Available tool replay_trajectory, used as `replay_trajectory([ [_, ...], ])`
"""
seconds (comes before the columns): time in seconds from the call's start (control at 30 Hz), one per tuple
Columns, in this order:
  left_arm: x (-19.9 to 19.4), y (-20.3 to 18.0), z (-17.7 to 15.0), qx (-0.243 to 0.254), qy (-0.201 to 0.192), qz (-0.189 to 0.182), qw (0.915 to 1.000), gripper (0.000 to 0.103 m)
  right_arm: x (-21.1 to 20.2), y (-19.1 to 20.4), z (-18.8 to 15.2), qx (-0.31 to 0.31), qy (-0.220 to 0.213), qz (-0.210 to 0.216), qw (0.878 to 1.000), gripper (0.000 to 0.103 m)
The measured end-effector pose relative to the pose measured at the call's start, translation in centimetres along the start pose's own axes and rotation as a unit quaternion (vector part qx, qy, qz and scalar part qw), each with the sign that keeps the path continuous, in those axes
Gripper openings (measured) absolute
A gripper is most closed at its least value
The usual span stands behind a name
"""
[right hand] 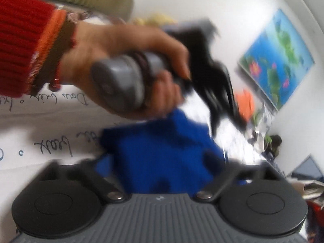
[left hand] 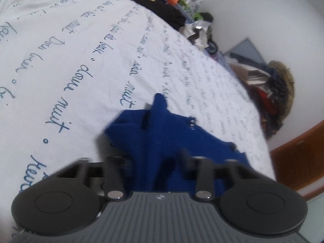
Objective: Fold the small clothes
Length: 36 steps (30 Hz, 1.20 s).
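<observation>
L hand [right hand: 129,68] gripping handle, red sleeve [right hand: 22,36]

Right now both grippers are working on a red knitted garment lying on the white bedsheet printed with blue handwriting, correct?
Not quite: the knitted garment is royal blue, not red, as the left wrist view shows. It does lie on the white bedsheet printed with blue handwriting.

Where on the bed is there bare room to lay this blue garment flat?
Bare sheet spreads left of the blue garment, up to the clothes pile along the far edge. The right side is crowded: clutter and a heap of clothes by the wall.
</observation>
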<state>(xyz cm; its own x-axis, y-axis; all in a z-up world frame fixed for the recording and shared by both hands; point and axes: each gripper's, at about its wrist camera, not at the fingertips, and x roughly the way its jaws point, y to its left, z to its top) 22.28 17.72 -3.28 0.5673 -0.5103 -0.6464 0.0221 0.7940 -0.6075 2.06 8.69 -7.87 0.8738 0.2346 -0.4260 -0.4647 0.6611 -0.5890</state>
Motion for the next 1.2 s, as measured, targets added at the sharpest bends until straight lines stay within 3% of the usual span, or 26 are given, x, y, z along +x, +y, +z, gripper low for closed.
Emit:
replay_trajectory([
  [0.03,0.2,-0.1,0.1,0.004,0.002,0.016,0.9999,0.011,0.3,0.0,0.1,0.003,0.005,0.009,1.0,0.044],
  [0.1,0.0,-0.5,0.1,0.007,-0.003,0.031,0.9995,0.01,0.4,-0.2,0.2,0.012,0.01,0.028,0.999,0.021],
  [0.17,-0.5,-1.7,-0.1,0.028,-0.014,0.058,0.9978,0.009,0.2,-0.2,-0.1,0.009,0.008,0.04,0.999,0.008],
  [0.3,-2.3,-5.9,-0.6,0.092,-0.046,0.097,0.9899,0.009,-1.3,-1.7,-0.9,0.031,-0.022,0.042,0.998,0.006],
  [0.47,-4.2,-11.4,-0.1,0.118,-0.07,0.098,0.9857,0.009,-4.3,-5.7,-2.0,0.089,-0.06,0.004,0.994,0.006],
  [0.63,-3.4,-17.6,-0.4,0.136,-0.071,0.086,0.9843,0.009,-7.1,-10.7,-3.9,0.15,-0.078,-0.05,0.984,0.006],
  [0.9,2.4,-27.1,-2.5,0.192,-0.049,0.069,0.9777,0.009,-10.6,-16.9,-9.2,0.249,-0.048,-0.126,0.959,0.006],
  [1.2,11.1,-33.4,-7.5,0.273,0.002,0.081,0.9585,0.009,-12.5,-20.2,-15.4,0.36,0.002,-0.15,0.921,0.006],
])
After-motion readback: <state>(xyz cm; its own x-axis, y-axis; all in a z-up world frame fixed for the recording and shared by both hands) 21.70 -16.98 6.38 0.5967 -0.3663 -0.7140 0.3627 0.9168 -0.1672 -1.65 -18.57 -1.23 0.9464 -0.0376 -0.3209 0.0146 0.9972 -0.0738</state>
